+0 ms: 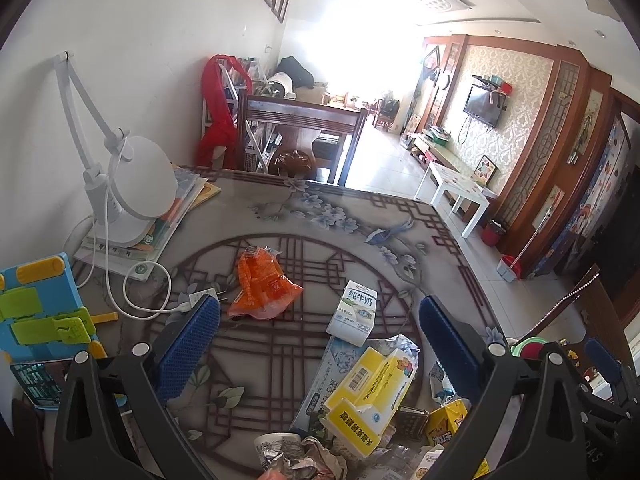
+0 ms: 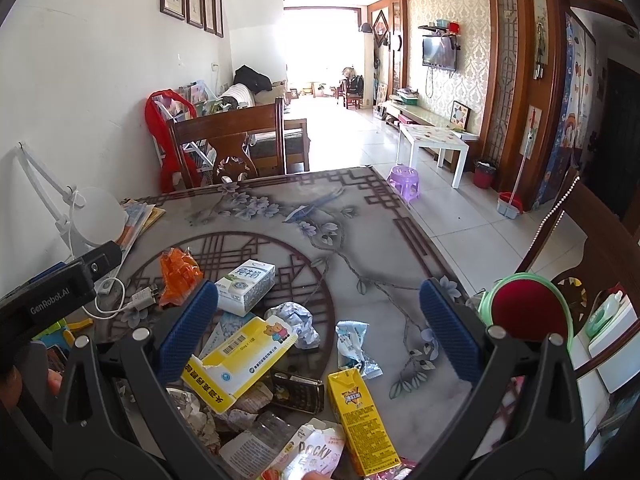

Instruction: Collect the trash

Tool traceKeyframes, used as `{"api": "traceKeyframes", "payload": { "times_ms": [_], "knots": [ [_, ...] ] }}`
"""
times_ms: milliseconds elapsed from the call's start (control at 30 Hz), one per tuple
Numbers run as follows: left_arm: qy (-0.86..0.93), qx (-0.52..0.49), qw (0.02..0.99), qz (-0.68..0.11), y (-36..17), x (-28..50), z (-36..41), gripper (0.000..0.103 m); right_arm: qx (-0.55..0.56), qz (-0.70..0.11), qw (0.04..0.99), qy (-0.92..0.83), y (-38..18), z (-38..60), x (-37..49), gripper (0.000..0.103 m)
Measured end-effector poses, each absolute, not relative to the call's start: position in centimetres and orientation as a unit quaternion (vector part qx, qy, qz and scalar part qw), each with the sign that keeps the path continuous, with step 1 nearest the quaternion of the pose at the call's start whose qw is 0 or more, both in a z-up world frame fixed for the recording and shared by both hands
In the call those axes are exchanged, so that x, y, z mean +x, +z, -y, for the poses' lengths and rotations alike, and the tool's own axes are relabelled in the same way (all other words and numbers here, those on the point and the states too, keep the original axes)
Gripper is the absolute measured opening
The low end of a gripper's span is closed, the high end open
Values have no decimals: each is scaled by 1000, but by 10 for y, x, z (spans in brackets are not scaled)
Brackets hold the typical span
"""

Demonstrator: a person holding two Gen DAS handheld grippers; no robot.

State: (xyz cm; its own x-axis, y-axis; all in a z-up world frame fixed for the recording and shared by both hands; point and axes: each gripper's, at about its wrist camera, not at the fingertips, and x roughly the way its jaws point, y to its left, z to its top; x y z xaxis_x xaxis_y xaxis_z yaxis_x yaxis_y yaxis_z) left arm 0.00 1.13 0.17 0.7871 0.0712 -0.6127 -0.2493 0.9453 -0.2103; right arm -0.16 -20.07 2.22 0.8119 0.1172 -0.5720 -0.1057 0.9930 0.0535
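Left gripper (image 1: 320, 312) and right gripper (image 2: 318, 300) — both with jaws spread wide and holding nothing — hang above the patterned table (image 2: 360, 220). The trash lies at its near edge: orange wrapper (image 1: 260, 284), milk carton (image 1: 354, 312), yellow box (image 2: 240, 360), yellow drink carton (image 2: 360, 420) — near a white lamp (image 1: 136, 184).

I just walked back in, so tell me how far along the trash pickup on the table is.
Nothing looks collected yet. Both the left gripper and right gripper are open and empty. Still on the table: the orange wrapper, milk carton, yellow box, juice box and crumpled paper.
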Motion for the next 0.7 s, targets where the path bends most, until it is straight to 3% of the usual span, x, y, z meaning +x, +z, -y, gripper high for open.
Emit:
{"api": "traceKeyframes", "payload": {
  "times_ms": [700],
  "knots": [
    [88, -142, 934, -316, -2, -2, -17, 95, 8, -304, 951, 58, 21, 198, -3, 100]
  ]
}}
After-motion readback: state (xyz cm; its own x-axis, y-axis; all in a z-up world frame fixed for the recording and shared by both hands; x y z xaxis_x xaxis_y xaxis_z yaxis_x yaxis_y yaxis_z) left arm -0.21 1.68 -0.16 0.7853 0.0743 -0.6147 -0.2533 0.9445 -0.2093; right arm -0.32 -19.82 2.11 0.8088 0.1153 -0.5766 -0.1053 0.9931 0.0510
